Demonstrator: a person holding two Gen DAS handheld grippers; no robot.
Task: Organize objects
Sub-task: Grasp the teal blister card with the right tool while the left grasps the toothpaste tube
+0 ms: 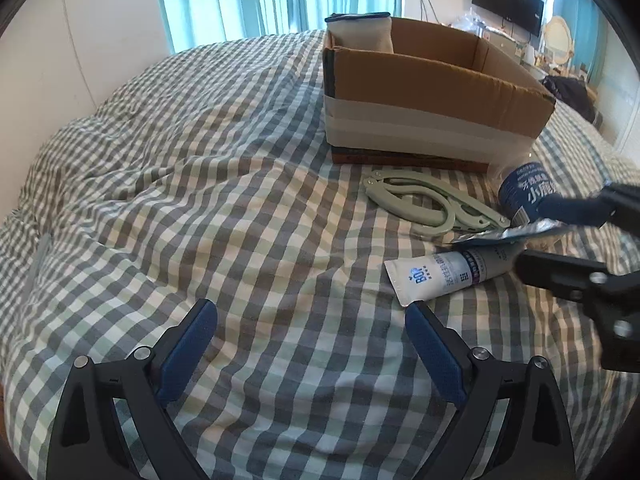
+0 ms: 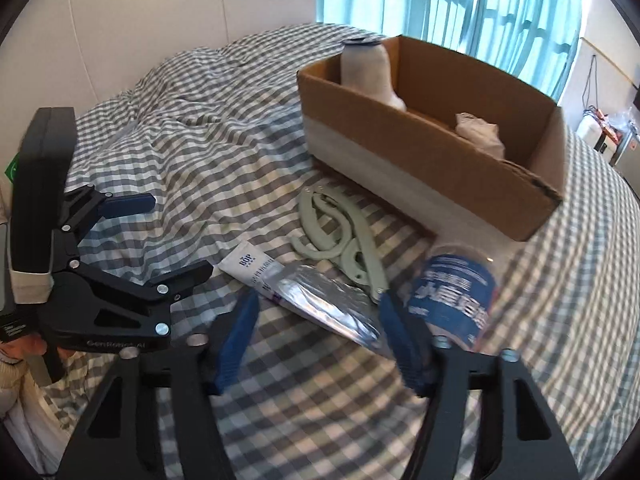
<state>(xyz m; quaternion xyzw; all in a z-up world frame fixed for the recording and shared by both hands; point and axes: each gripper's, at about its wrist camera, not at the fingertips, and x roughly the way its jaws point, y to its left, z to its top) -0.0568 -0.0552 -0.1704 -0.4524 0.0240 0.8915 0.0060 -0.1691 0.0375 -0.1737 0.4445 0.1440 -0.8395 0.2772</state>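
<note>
1. We hold the right gripper (image 2: 320, 332) wide open and empty over the foil packet (image 2: 332, 304), near the cardboard box (image 2: 400, 160).
2. The left gripper (image 1: 312, 344) hangs open, empty.
3. Next, we judge: close on the packet, carry it to the box.

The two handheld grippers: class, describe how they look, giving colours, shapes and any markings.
Both the left gripper and the right gripper have black angular frames with triangular cut-outs, silver round bolts and blue textured finger pads. The left one, seen from the right wrist view, carries pale "GenRobot.AI" lettering and a black handle block.
</note>
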